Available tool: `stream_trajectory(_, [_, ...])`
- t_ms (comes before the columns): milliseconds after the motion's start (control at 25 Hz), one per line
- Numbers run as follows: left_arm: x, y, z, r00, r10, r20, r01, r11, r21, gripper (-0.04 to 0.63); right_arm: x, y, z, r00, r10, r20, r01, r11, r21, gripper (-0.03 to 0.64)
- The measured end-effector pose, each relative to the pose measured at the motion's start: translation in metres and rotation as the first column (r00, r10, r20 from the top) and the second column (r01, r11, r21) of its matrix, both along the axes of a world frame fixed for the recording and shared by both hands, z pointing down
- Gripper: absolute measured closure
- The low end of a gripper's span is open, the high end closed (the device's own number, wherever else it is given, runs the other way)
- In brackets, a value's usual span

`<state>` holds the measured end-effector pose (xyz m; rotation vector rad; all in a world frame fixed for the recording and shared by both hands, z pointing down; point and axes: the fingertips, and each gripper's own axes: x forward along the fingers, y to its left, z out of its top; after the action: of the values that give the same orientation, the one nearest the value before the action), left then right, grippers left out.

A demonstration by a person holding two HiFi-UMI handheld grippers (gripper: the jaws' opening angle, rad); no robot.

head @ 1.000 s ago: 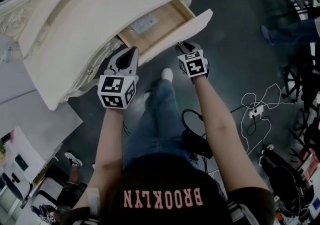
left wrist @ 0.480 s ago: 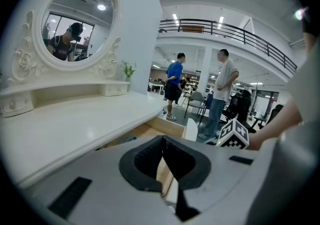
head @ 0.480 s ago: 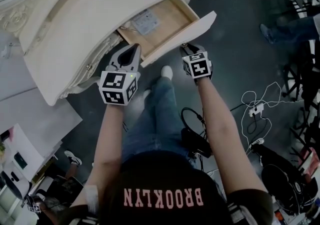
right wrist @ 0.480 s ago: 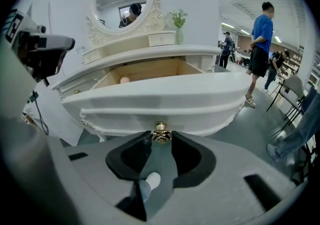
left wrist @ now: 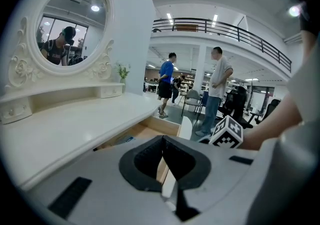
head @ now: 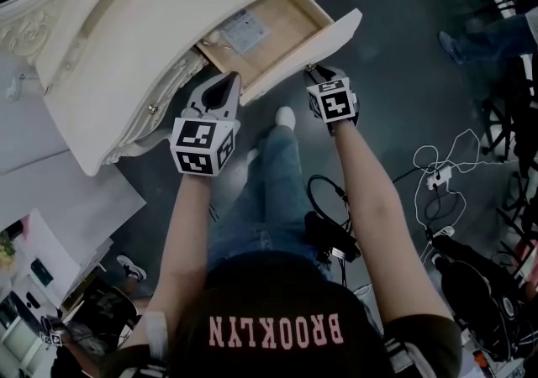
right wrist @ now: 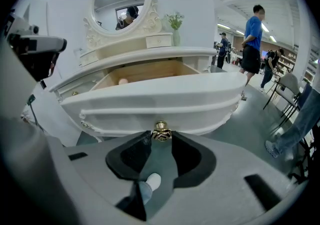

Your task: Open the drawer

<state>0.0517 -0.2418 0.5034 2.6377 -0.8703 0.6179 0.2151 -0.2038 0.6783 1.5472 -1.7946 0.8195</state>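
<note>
The right hand-held gripper (right wrist: 161, 138) is clamped on the gold knob (right wrist: 161, 132) at the middle of the drawer (right wrist: 160, 96) front, low centre in the right gripper view. The left hand-held gripper (left wrist: 162, 141) has its jaws together with nothing between them. In the head view it sits close by the lower-left end of the drawer front. There the drawer stands out from under the cream counter (head: 160, 23) at upper centre, showing its wooden bottom, where a white sheet (head: 245, 30) lies. An oval mirror (left wrist: 65, 24) stands on the counter, upper left in the left gripper view.
</note>
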Motion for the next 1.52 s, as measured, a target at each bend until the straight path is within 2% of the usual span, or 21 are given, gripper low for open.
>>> stream_trajectory(160, [-0.016, 0.002, -0.01, 1.0, 0.003, 0.016, -0.003, 0.999, 0.038, 0.591, 0.001, 0.004, -0.01, 0.998, 0.049, -0.028, -0.049, 0.999, 0.007, 0.504])
stream_trajectory(400, [-0.027, 0.017, -0.028, 0.999, 0.025, -0.03, -0.023, 0.998, 0.063, 0.591, 0.0, 0.026, -0.033, 0.994, 0.086, -0.069, -0.084, 0.996, 0.036, 0.509])
stream_trajectory(600, [-0.039, 0.028, -0.044, 0.998, 0.028, -0.061, -0.022, 0.996, 0.084, 0.591, -0.005, 0.045, -0.059, 0.988, 0.13, -0.083, -0.124, 0.989, 0.078, 0.559])
stream_trajectory(680, [-0.042, 0.032, -0.049, 0.997, 0.028, -0.075, -0.021, 0.995, 0.093, 0.591, -0.007, 0.051, -0.071, 0.986, 0.138, -0.095, -0.129, 0.987, 0.1, 0.618])
stream_trajectory(960, [-0.053, 0.045, -0.061, 0.994, 0.032, -0.104, -0.021, 0.994, 0.103, 0.591, -0.026, 0.068, -0.106, 0.983, 0.137, -0.118, -0.12, 0.982, 0.145, 0.62])
stream_trajectory(1280, [-0.056, 0.044, -0.081, 0.99, -0.011, -0.14, 0.029, 0.991, 0.128, 0.591, -0.026, 0.081, -0.155, 0.979, 0.186, -0.078, -0.162, 0.956, 0.243, 0.621])
stream_trajectory(1520, [-0.051, 0.043, -0.107, 0.986, -0.038, -0.164, 0.066, 0.983, 0.17, 0.591, -0.025, 0.078, -0.195, 0.985, 0.168, -0.045, -0.145, 0.937, 0.318, 0.621])
